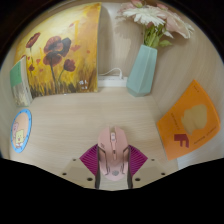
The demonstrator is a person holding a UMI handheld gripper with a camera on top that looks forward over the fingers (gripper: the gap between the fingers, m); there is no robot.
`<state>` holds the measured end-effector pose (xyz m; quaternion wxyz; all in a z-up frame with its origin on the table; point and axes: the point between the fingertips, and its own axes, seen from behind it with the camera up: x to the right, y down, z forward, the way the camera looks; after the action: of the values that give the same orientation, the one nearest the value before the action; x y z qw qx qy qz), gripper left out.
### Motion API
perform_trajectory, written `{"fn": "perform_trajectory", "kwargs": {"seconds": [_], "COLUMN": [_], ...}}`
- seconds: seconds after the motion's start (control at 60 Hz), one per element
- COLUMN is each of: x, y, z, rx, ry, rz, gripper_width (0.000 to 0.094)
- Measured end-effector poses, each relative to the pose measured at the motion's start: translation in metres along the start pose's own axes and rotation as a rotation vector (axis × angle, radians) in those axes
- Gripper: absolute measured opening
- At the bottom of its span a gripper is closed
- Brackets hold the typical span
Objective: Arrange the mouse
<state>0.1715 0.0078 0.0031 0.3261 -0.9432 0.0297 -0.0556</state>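
Note:
A pale pink computer mouse [112,148] sits between my gripper's [112,166] two fingers, its nose pointing away over the light wooden desk [80,115]. The magenta pads [91,158] press against both of its sides, so the fingers are shut on it. The mouse's rear end is hidden low between the fingers. I cannot tell whether it rests on the desk or is held just above it.
A painted picture of flowers [58,52] leans at the back left. A light blue vase [143,70] with white flowers [152,18] stands at the back, right of centre. An orange card [190,120] lies at the right and a round blue-rimmed object [20,130] at the left.

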Motion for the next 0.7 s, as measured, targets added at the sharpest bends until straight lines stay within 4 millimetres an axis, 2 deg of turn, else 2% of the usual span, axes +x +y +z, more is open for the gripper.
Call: {"fn": "perform_trajectory", "kwargs": {"seconds": [0.067, 0.183, 0.283, 0.367, 0.45, 0.55, 0.617, 0.7], "x": [-0.019, -0.074, -0.14, -0.202, -0.267, -0.335, -0.367, -0.393], "y": [-0.033, -0.116, -0.173, -0.197, -0.193, -0.159, -0.129, -0.088], "z": [-0.027, -0.09, -0.136, -0.154, -0.146, -0.115, -0.088, -0.056], "rx": [0.06, 0.219, 0.334, 0.378, 0.358, 0.272, 0.21, 0.128], "ry": [0.018, 0.007, -0.022, -0.07, -0.128, -0.183, -0.186, -0.176], "rz": [0.01, 0.032, 0.028, 0.016, -0.001, -0.029, -0.072, -0.111], "gripper_width": [0.037, 0.0373, 0.0371, 0.037, 0.0368, 0.0368, 0.0367, 0.0368]}}
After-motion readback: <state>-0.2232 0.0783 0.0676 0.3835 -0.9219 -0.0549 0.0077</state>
